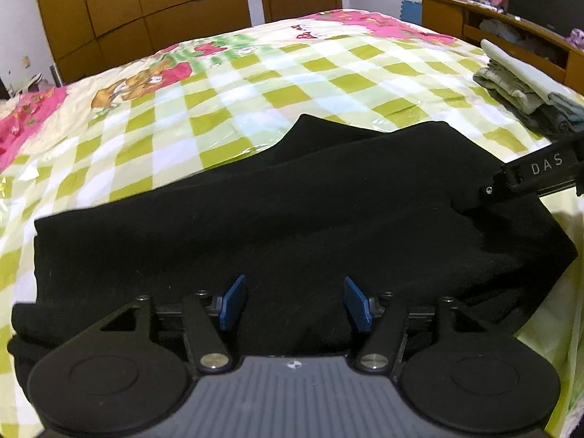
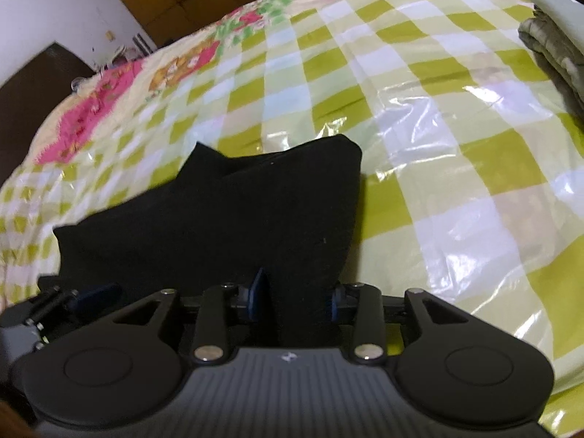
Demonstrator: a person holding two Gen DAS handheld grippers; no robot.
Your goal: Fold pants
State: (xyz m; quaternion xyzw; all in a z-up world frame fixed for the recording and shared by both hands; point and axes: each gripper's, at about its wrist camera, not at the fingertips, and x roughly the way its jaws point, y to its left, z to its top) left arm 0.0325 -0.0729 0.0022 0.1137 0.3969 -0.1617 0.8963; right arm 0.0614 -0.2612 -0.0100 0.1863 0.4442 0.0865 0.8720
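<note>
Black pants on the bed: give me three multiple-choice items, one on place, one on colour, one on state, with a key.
1. Where is the stack of folded clothes relative to the black pants in the left wrist view?
A. far right
B. far left
C. on top of them

2. What colours are the bedsheet checks?
A. blue and grey
B. green and white
C. red and black

3. How do the left gripper jaws stand?
A. clamped on the sheet
B. apart over the pants
C. holding a hanger

Key: A, the stack sits by the bed's right edge; B, green and white squares surround the pants; B, blue pads stand apart.
</note>
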